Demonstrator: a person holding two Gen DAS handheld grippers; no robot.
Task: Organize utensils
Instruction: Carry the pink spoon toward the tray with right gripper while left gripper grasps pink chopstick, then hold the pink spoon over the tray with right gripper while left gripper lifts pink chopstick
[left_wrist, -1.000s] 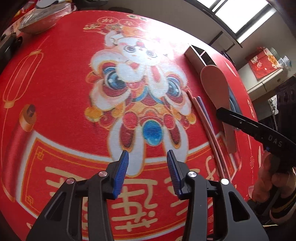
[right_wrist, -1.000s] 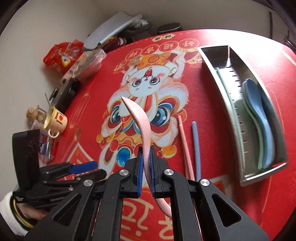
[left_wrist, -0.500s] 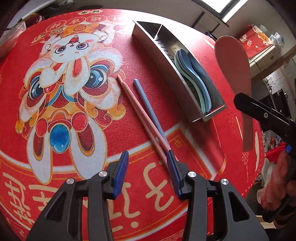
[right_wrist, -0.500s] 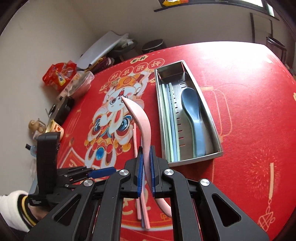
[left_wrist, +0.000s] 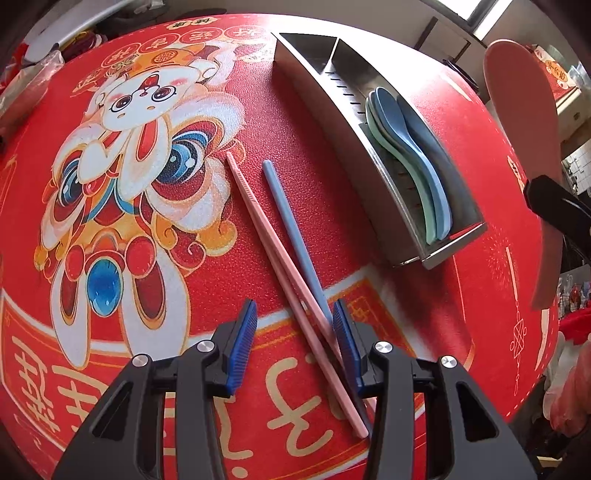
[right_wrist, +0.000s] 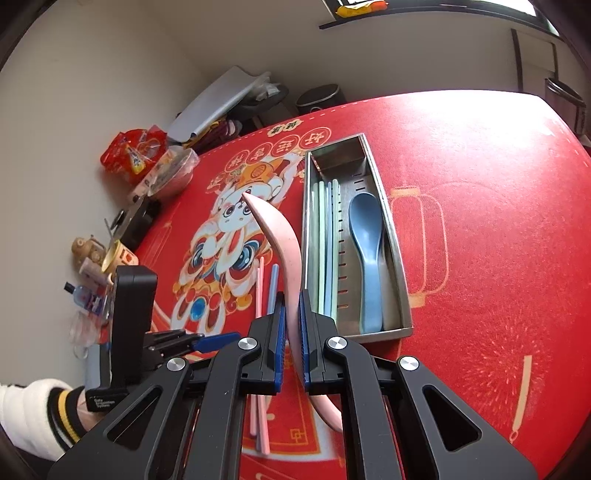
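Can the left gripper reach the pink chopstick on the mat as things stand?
Probably yes. The left gripper is open, and the pink chopstick lies flat between its fingers with nothing on top. The blue chopstick lies close beside it and could get caught too.

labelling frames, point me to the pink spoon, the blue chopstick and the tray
pink spoon (right_wrist: 286, 243), right wrist view, on the curved handle above the tool
blue chopstick (left_wrist: 291, 229), left wrist view, mid-shaft
tray (left_wrist: 452, 242), left wrist view, on the near end wall

Black grippers (left_wrist: 293, 339) with blue ribbed pads (silver screws), seemingly white sleeve (right_wrist: 33, 410).
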